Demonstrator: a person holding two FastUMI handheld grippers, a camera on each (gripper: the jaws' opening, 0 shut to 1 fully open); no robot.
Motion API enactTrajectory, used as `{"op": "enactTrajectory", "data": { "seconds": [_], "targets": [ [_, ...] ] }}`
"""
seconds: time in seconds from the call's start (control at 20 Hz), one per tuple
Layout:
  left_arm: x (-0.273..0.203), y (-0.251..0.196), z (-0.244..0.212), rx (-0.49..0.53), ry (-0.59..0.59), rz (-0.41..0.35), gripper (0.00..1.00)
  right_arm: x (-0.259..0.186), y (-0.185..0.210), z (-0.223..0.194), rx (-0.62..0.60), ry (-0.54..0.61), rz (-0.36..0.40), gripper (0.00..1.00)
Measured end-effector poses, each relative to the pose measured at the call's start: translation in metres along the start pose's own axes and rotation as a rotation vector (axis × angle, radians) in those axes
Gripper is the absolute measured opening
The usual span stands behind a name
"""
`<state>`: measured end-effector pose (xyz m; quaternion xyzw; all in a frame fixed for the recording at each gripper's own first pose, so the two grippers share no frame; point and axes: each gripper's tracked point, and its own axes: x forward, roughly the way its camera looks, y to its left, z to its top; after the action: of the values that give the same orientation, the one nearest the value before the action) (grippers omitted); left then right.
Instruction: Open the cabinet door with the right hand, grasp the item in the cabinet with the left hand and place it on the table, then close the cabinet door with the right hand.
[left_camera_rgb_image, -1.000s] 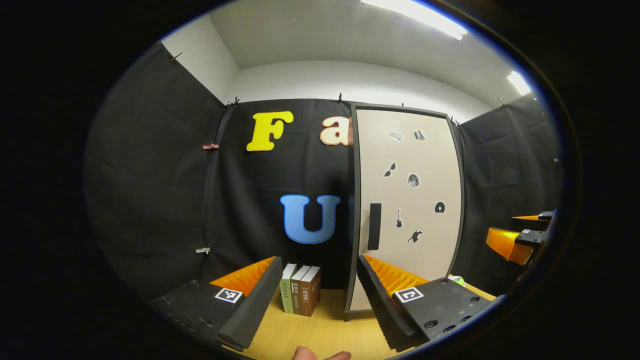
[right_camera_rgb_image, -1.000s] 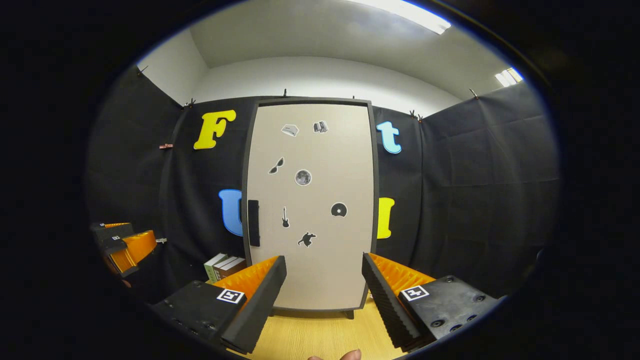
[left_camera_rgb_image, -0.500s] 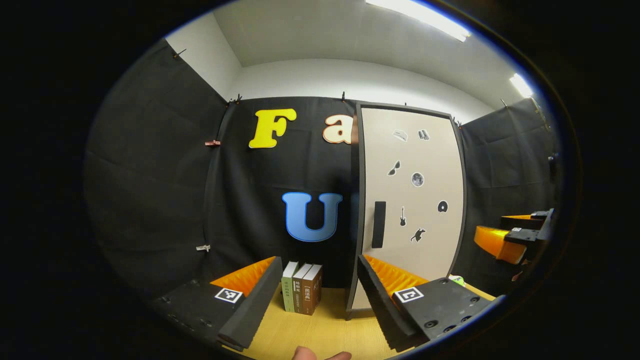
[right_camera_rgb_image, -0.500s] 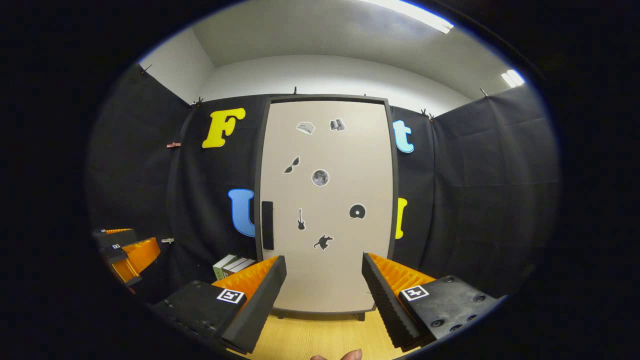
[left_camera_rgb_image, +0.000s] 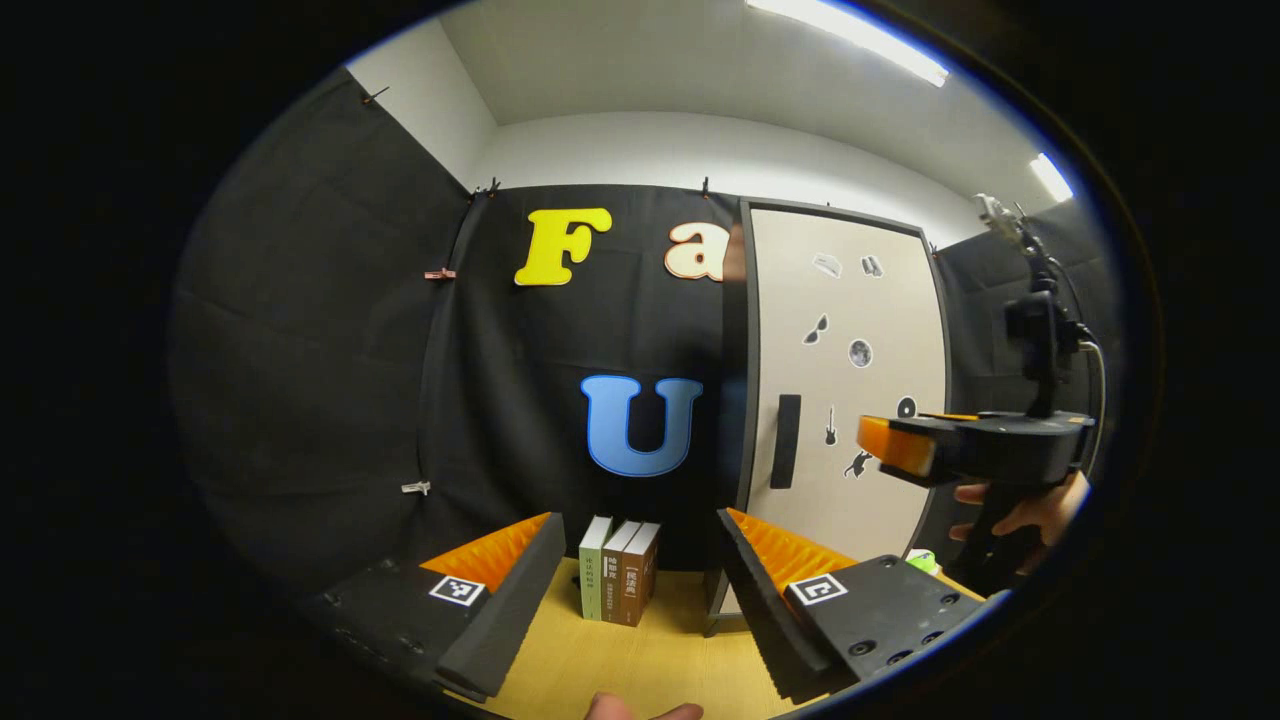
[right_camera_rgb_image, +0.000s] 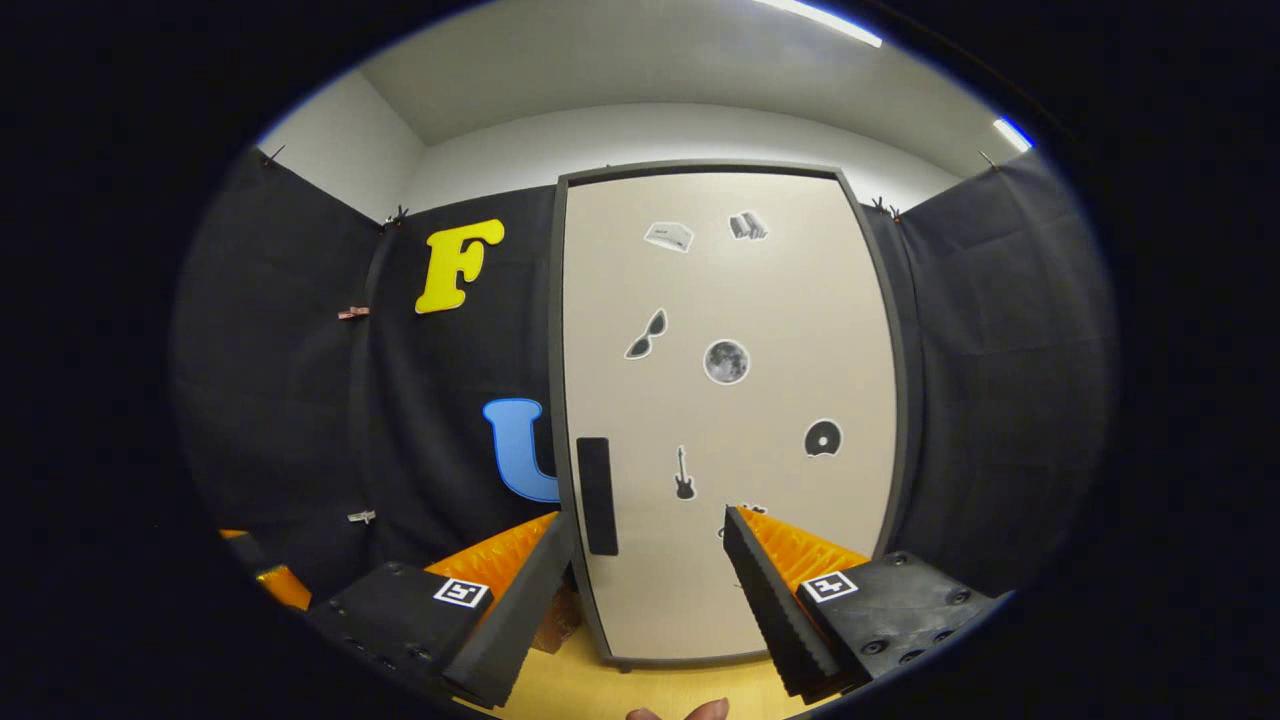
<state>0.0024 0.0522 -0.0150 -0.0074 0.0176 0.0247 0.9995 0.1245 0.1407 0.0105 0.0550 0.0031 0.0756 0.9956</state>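
Closer now than a second ago, the cabinet door (right_camera_rgb_image: 725, 400) looms larger in the right gripper view, and the right gripper (right_camera_rgb_image: 648, 590) has advanced toward it; in the left gripper view that same gripper (left_camera_rgb_image: 895, 447) has swung in from the right edge to hang in front of the door (left_camera_rgb_image: 845, 380).

Nothing of the task is finished yet: the door looks fully shut, so the item inside is hidden. Opening, fetching and closing all remain.

That door is a flat, matte beige panel in a dark frame, dotted with small black stickers, with a slim dark upright handle (right_camera_rgb_image: 597, 495) near its left edge. The right gripper's ridged jaws stand wide apart and hold nothing, the handle just beyond its left finger. Farther left, the left gripper (left_camera_rgb_image: 635, 590) likewise gapes empty above the pale wood-grain table (left_camera_rgb_image: 640, 660), where three upright books (left_camera_rgb_image: 620, 583) stand against the black cloth wall beside the cabinet.
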Motion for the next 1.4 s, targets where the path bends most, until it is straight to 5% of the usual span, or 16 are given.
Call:
{"op": "enactTrajectory", "data": {
  "seconds": [0.55, 0.75, 0.85, 1.1, 1.4],
  "targets": [
    [0.005, 0.031, -0.017, -0.008, 0.029, 0.064, 0.95, 0.119, 0.021, -0.051, -0.04, 0.049, -0.068, 0.97],
    [0.004, 0.034, -0.02, -0.023, 0.042, 0.072, 0.95, 0.137, 0.035, -0.054, 0.003, 0.066, -0.041, 0.73],
    [0.002, 0.035, -0.02, -0.014, 0.042, 0.08, 0.95, 0.141, 0.034, -0.068, 0.029, 0.113, -0.039, 0.47],
    [-0.009, 0.039, -0.01, 0.021, 0.013, 0.101, 0.95, 0.139, 0.034, -0.066, 0.011, 0.115, 0.009, 0.18],
    [-0.019, 0.034, -0.004, 0.027, 0.004, 0.094, 0.95, 0.107, 0.035, -0.06, -0.009, 0.118, 0.109, 0.19]
  ]
}}
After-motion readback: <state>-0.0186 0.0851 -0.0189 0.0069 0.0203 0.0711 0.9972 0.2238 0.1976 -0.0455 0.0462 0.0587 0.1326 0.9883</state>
